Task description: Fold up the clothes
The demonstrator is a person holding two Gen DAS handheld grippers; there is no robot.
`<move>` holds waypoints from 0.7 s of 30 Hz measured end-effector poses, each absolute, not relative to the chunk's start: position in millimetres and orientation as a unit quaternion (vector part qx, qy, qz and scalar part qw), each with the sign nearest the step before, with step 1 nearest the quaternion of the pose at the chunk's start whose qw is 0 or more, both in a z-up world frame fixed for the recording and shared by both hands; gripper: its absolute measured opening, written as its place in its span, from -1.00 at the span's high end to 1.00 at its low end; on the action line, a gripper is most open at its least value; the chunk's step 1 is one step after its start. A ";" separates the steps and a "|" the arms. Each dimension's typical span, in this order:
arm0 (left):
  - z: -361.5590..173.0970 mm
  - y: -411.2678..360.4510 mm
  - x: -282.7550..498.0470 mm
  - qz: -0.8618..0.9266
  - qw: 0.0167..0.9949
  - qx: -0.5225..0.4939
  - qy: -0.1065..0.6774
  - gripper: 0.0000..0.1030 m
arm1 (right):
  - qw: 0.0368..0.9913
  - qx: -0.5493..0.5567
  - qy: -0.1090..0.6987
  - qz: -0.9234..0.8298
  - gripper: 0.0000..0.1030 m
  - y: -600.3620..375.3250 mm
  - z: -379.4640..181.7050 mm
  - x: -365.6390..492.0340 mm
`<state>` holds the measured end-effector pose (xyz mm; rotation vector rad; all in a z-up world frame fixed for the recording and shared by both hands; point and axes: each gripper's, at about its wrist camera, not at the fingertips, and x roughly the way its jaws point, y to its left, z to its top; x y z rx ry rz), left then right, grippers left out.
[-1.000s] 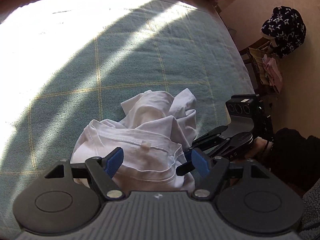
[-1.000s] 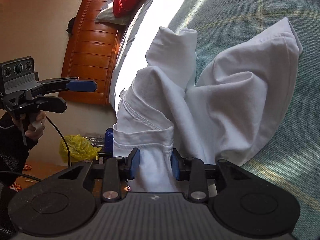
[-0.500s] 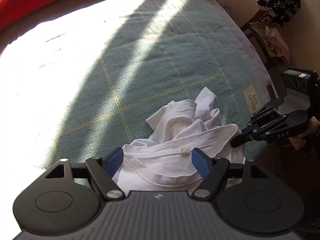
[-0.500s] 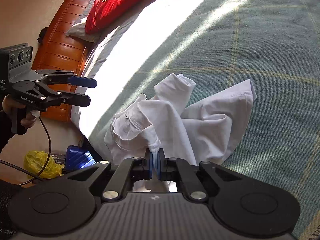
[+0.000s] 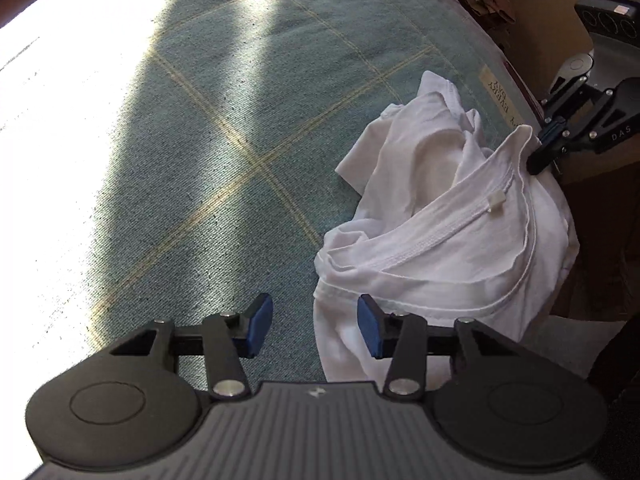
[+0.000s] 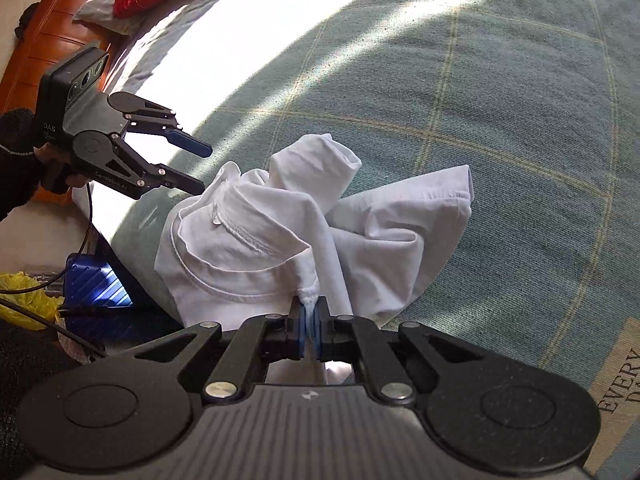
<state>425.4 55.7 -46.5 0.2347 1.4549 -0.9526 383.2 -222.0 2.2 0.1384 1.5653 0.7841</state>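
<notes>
The right hand-held gripper is clamped tight on a pinch of the white T-shirt at its neckline, lifting that edge. The left hand-held gripper has just been closing but its jaws stand partly apart — the shirt's near edge lies between the blue pads, not pressed. The shirt sits crumpled near the edge of the bed, on a green checked blanket — sunlight striping across it.

Black tongs, blue pads (silver screws), dark fuzzy sleeve
</notes>
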 end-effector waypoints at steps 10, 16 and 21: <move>-72.5 62.6 433.4 -0.520 0.571 0.010 0.635 0.25 | 0.624 0.044 0.718 0.307 0.90 -226.0 -11.8 389.0; -62.4 70.3 418.3 -0.527 0.567 -0.014 0.633 0.25 | 0.620 0.038 0.723 0.303 0.90 -223.6 -17.5 388.7; -66.9 83.6 416.0 -0.479 0.583 -0.053 0.654 0.25 | 0.616 0.041 0.723 0.312 0.90 -223.1 -19.4 383.6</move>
